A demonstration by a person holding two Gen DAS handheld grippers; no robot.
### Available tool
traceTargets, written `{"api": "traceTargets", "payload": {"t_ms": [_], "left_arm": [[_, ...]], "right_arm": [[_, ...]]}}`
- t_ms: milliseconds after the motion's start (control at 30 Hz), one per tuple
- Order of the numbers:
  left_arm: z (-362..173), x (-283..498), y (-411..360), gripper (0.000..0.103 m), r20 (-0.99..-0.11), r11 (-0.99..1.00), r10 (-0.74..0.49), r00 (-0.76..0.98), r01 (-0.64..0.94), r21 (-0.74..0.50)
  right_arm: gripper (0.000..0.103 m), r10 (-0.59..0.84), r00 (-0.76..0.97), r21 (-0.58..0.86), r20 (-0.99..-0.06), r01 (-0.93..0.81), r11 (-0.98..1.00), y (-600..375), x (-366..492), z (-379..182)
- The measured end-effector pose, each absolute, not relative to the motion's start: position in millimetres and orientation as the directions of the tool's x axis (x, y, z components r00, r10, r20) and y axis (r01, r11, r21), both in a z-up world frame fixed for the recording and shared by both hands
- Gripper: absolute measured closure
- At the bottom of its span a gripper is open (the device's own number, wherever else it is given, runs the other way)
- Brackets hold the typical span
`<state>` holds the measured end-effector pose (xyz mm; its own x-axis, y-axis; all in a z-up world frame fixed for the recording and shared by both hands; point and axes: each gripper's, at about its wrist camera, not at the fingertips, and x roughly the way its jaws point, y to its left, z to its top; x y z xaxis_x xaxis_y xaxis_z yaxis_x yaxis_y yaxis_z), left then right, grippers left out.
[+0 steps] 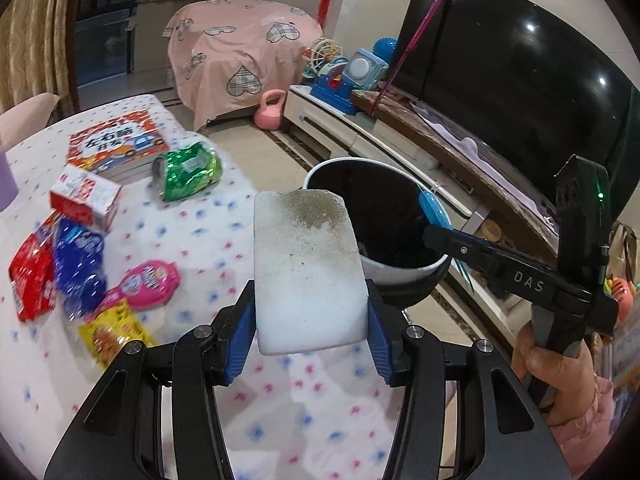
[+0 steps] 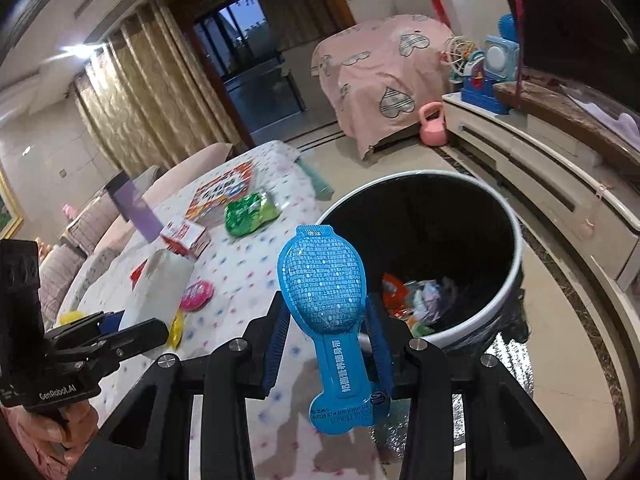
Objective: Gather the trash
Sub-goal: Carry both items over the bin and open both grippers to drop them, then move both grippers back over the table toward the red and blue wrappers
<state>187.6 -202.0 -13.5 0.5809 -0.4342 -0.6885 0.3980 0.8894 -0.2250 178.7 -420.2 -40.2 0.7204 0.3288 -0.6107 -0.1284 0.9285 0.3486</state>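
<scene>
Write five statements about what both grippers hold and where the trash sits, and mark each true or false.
1. The left gripper clamps a white foam block. True.
2. The right gripper is empty. False: it grips a blue wrapper.
3. The trash bin already holds rubbish. True.
4. The green bag lies in the bin. False: it lies on the dotted tablecloth.
5. The pink wrapper lies on the tablecloth. True.
</scene>
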Motion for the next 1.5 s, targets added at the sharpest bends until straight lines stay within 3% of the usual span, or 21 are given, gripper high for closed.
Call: {"api": "traceTargets", "payload": {"t_ms": [1133, 1267, 1367, 1400, 1500], "left_arm": [[-32, 268, -293, 0.05, -0.752, 0.871, -0.428, 0.502, 0.452, -0.194], [-37, 270, -293, 0.042, -0.76, 0.877, -0.417, 0.498, 0.44, -0.192], [-39, 268, -290, 0.033, -0.756, 0.874, -0.432, 0.491, 0.435, -0.217], [-39, 267, -290, 0.033, -0.756, 0.874, -0.433, 0.491, 0.435, -0.219], [-37, 260, -284, 0.033, -0.751, 0.876, -0.434, 0.498, 0.427, -0.223]], "right_arm": [[0.063, 0.266, 0.707, 0.378, -0.655, 0.002, 0.926, -483, 250, -59], [0.059, 0.262, 0.703, 0.378, -0.661, 0.011, 0.926, -486, 253, -62], [0.044, 0.267, 0.705, 0.392, -0.657, 0.018, 0.92, -488, 253, -63], [0.039, 0.268, 0.708, 0.396, -0.653, 0.017, 0.918, -489, 252, -63], [0.038, 0.26, 0.718, 0.396, -0.645, 0.023, 0.918, -488, 247, -60]]}}
